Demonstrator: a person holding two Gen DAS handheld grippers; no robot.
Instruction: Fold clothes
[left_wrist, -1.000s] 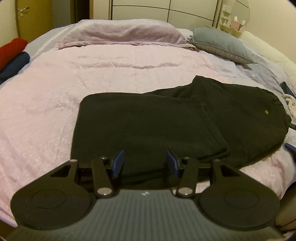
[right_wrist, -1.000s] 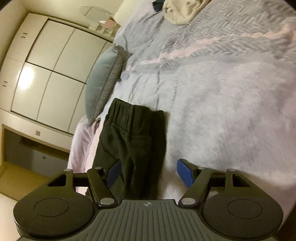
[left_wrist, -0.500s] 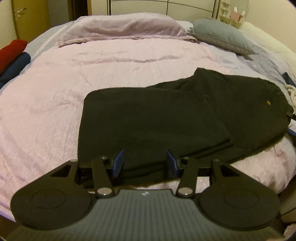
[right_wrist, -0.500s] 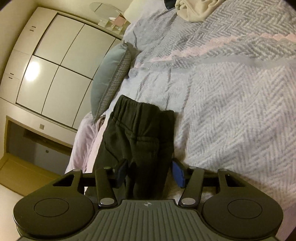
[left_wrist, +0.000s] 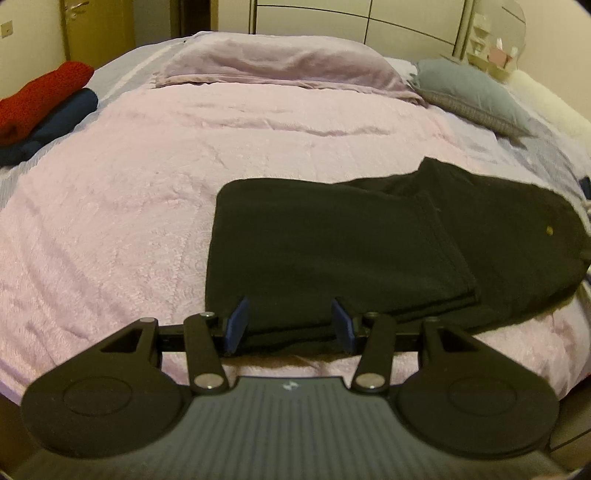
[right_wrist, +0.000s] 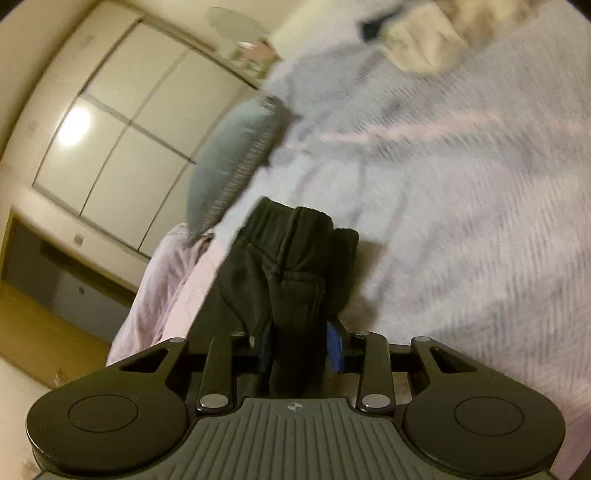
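Right wrist view: right gripper (right_wrist: 298, 345), jaws just closing, pinches the folded black fleece trousers (right_wrist: 291, 273); left gripper (left_wrist: 290, 320) gapes, empty, over their edge

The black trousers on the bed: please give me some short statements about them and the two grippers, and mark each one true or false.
1. The black trousers lie partly folded on the pink blanket. True.
2. The right gripper has bunched black fabric between its fingers. True; its fingers have just been closing on it.
3. The left gripper is shut tight on the trousers. False; its fingers stand apart at the near edge of the trousers.
4. A red folded garment lies on top of the trousers. False; it lies at the far left edge of the bed, on a dark blue garment.
5. A grey-blue pillow lies beyond the trousers. True.
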